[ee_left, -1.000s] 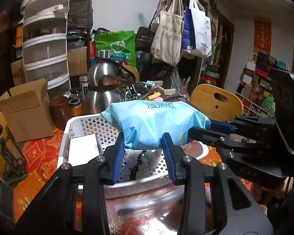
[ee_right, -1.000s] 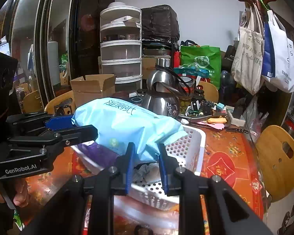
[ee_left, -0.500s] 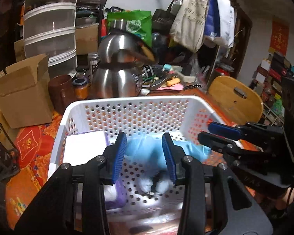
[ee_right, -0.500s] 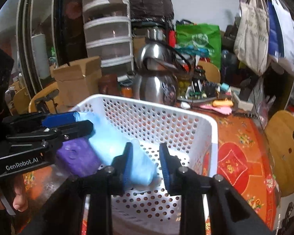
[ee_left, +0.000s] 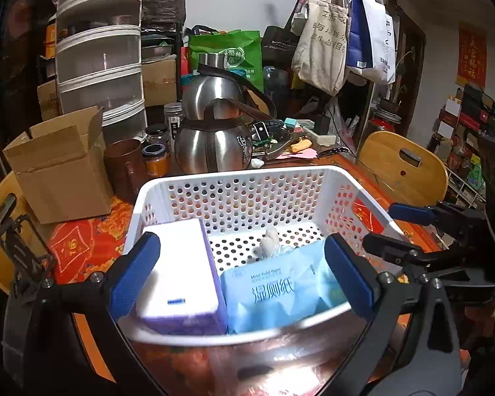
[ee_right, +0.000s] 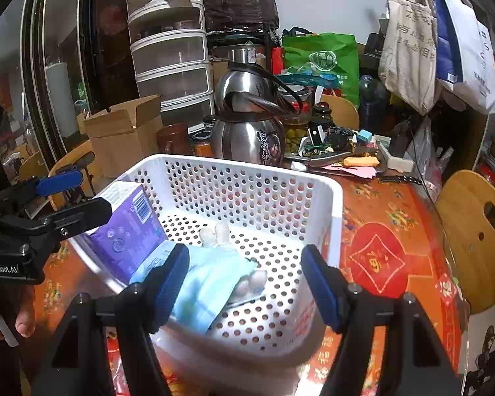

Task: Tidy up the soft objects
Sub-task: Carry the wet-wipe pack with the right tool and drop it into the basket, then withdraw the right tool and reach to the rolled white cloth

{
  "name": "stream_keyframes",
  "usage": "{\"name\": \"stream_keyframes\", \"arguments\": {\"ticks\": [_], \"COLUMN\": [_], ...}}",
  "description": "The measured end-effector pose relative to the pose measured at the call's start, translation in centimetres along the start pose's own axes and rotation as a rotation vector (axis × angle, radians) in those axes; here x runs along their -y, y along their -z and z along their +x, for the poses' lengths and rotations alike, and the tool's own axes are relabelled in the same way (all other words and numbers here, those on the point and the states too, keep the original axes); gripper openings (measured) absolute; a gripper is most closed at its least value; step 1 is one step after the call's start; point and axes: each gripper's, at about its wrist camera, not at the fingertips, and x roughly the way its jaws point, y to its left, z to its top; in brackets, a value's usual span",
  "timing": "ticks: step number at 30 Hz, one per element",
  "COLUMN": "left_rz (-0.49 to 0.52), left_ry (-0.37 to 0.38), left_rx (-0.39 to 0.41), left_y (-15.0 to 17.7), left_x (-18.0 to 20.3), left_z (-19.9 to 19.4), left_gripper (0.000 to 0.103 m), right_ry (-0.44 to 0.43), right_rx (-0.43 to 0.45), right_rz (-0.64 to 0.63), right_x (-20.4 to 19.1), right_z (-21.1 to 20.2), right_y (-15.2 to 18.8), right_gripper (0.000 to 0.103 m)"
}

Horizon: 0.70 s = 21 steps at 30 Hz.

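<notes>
Two packs in white perforated basket (ee_left: 313, 178) on tabletop (ee_right: 379, 224), blue wet-wipe pack (ee_left: 280, 293) beside purple tissue box (ee_left: 181, 283) (touching), left gripper (ee_left: 237, 274) and right gripper (ee_right: 244, 283) jaws opening, gripping nothing, wipe pack lying loose below.

This is a lived-in home, a crowded dining corner used for storage. The bench (ee_left: 82, 247) wears a red and gold festive cloth, with wooden chairs (ee_left: 402, 168) at its edge. Behind it, in the upper left, a stack of plastic drawers (ee_left: 99, 66) stands beside cardboard boxes (ee_left: 59, 171). Steel kettles (ee_left: 214, 135) and jars (ee_left: 155, 161) fill the middle. Tote bags (ee_left: 323, 46) hang on a coat stand at upper right, near a red wall banner (ee_left: 472, 54).
</notes>
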Motion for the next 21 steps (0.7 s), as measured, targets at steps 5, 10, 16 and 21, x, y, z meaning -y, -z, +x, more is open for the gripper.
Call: {"name": "stream_keyframes", "arguments": {"ticks": [5, 10, 16, 21], "left_rz": [0.000, 0.010, -0.016, -0.043], "left_ry": [-0.019, -0.043, -0.063, -0.098], "left_rx": [-0.011, 0.012, 0.002, 0.013], "left_y": [1.2, 3.5, 6.3, 8.8], "left_x": [0.6, 1.5, 2.0, 1.3], "left_z": [-2.2, -6.1, -10.6, -14.0], "left_gripper": [0.101, 0.102, 0.102, 0.103], "right_ry": [-0.003, -0.008, 0.003, 0.029], "right_rx": [0.025, 0.073, 0.118, 0.091], "right_rz": [0.002, 0.020, 0.038, 0.039], "right_x": [-0.6, -0.9, -1.0, -0.7], "right_z": [-2.8, -6.5, -10.2, -11.5], "right_y": [1.1, 2.7, 5.6, 9.1], "right_gripper": [0.079, 0.083, 0.083, 0.084]}}
